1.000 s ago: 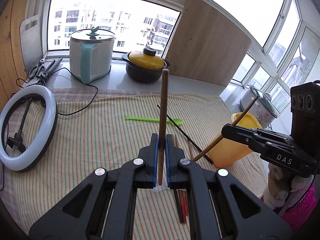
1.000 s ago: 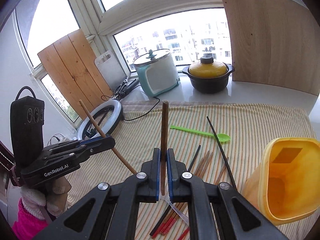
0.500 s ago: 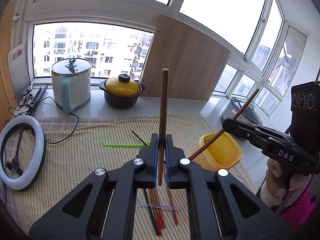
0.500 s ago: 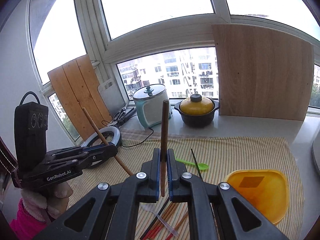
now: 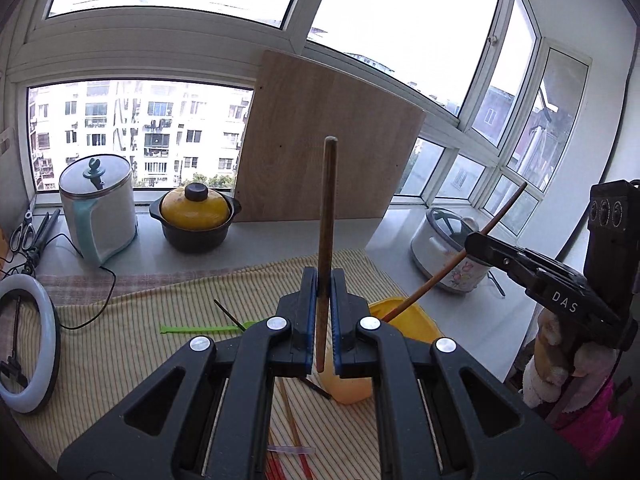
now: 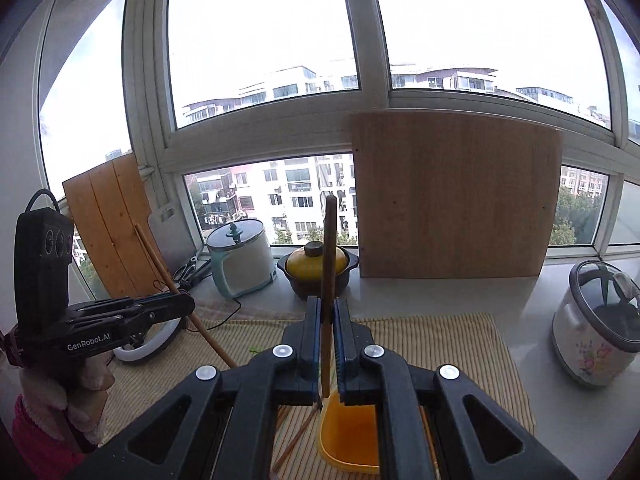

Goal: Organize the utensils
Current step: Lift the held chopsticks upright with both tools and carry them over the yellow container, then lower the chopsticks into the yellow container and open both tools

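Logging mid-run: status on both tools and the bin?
Left tool shut on a chopstick. Right tool shut on another chopstick. Yellow bin directly below right tool. More chopsticks on cloth; nothing blocking.

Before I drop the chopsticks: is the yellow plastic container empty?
Cannot tell: the yellow plastic container looks bare inside, but the right gripper hides part.
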